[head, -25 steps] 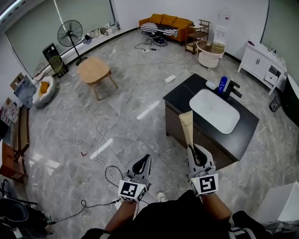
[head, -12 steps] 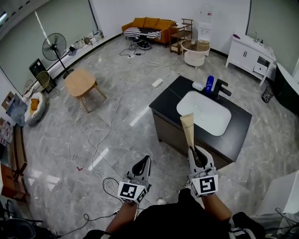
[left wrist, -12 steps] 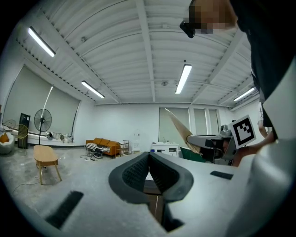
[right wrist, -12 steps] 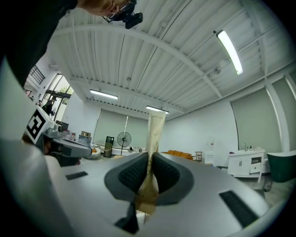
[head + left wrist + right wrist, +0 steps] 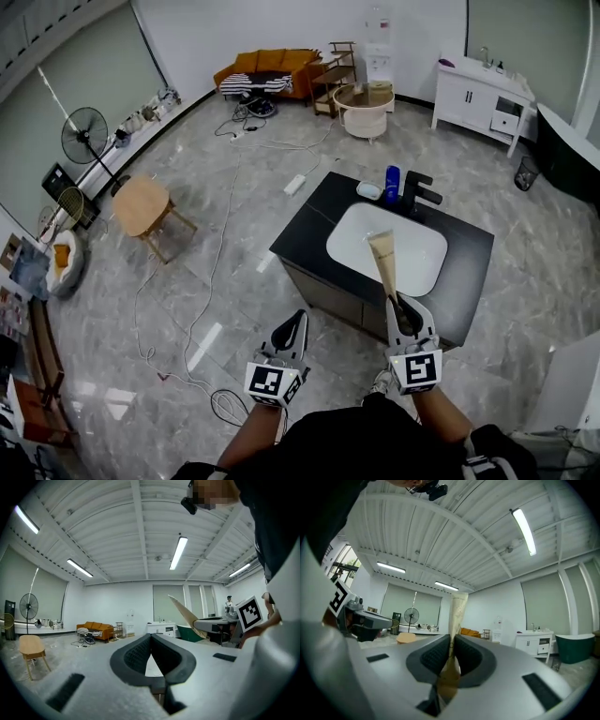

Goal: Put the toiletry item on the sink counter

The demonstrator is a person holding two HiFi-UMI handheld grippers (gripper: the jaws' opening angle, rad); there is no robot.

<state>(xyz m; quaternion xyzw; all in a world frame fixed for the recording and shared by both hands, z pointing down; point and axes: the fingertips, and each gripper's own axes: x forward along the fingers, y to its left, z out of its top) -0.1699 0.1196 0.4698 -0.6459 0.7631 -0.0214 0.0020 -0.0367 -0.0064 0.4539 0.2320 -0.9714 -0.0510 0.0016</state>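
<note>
A tall beige toiletry tube (image 5: 383,262) stands upright in my right gripper (image 5: 400,304), whose pads are shut on its lower end. In the head view the tube's top lies over the white basin (image 5: 412,267) of the black sink counter (image 5: 472,258). The right gripper view shows the same tube (image 5: 457,613) rising from between the closed jaws of that gripper (image 5: 452,641). My left gripper (image 5: 297,319) hangs left of it over the floor, shut and holding nothing. Its jaws meet at the tip in the left gripper view (image 5: 151,637).
A blue bottle (image 5: 392,182), a black faucet (image 5: 418,195) and a white soap dish (image 5: 369,190) stand at the counter's far edge. Cables (image 5: 202,300) trail over the marble floor. A wooden table (image 5: 142,205), a fan (image 5: 82,142), an orange sofa (image 5: 264,69) and a white cabinet (image 5: 481,93) stand farther off.
The sink counter has come nearer and shifted left in the head view, so the held tube now overlaps the basin. Both grippers keep their pose and grip.
</note>
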